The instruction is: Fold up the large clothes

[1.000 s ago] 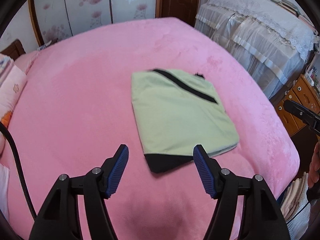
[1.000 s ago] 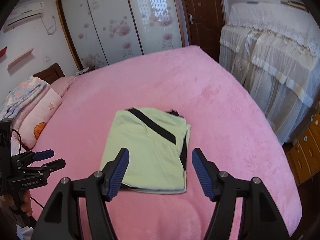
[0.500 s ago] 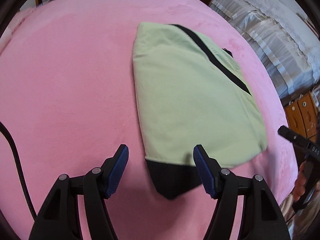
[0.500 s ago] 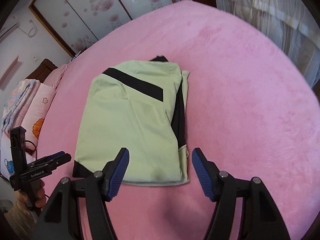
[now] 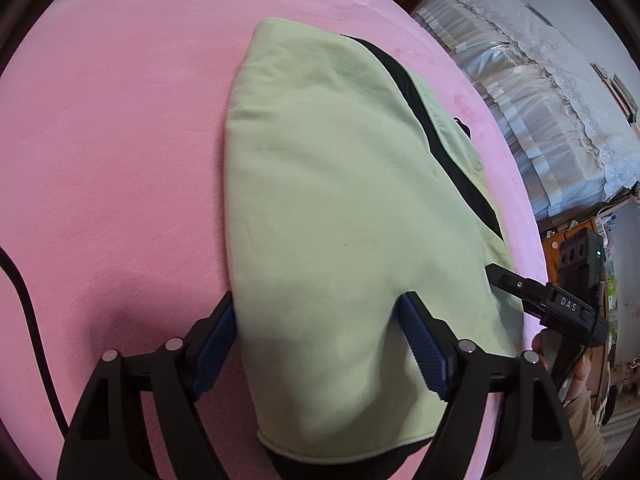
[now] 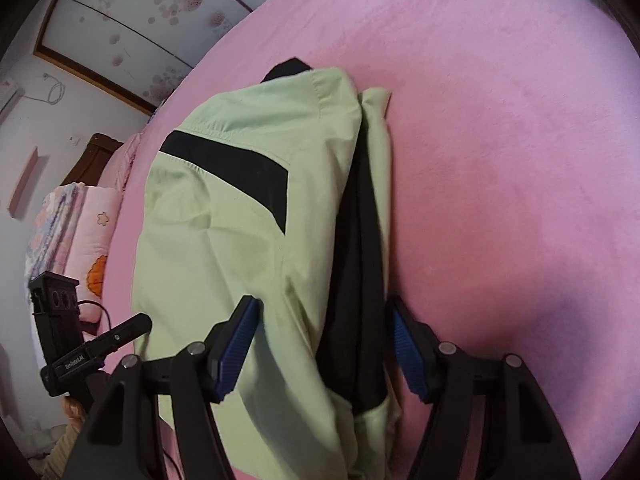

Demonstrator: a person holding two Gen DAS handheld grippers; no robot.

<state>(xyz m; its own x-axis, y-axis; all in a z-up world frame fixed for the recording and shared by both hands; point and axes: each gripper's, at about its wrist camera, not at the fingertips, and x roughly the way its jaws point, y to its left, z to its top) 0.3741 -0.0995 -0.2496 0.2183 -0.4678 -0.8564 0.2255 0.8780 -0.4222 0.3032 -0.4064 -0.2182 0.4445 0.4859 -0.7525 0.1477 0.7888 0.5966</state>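
Note:
A light green garment (image 5: 340,180) with a black diagonal stripe and black trim lies folded into a rectangle on the pink bed (image 5: 100,140). My left gripper (image 5: 320,320) points steeply down over its near left corner. Its jaws are opening, the green cloth lies between them, and the blue pads (image 5: 420,344) do not press on it. My right gripper (image 6: 320,320) straddles the garment's (image 6: 224,232) near right edge, where black layers show in the fold. It is open, its pads (image 6: 240,336) clear of the cloth. Each gripper appears in the other's view: right gripper (image 5: 520,292), left gripper (image 6: 120,332).
The pink bed (image 6: 500,140) spreads wide around the garment. Folded quilts and a pillow (image 6: 84,232) lie at the headboard end. A floral sliding wardrobe (image 6: 140,28) stands behind. Lace-covered furniture (image 5: 540,92) and a wooden drawer unit (image 5: 560,248) flank the bed's right side. A black cable (image 5: 24,300) trails left.
Both grippers have dropped and tilted down onto the garment's near edge, which now lies between their jaws. The left jaws stand wider than before.

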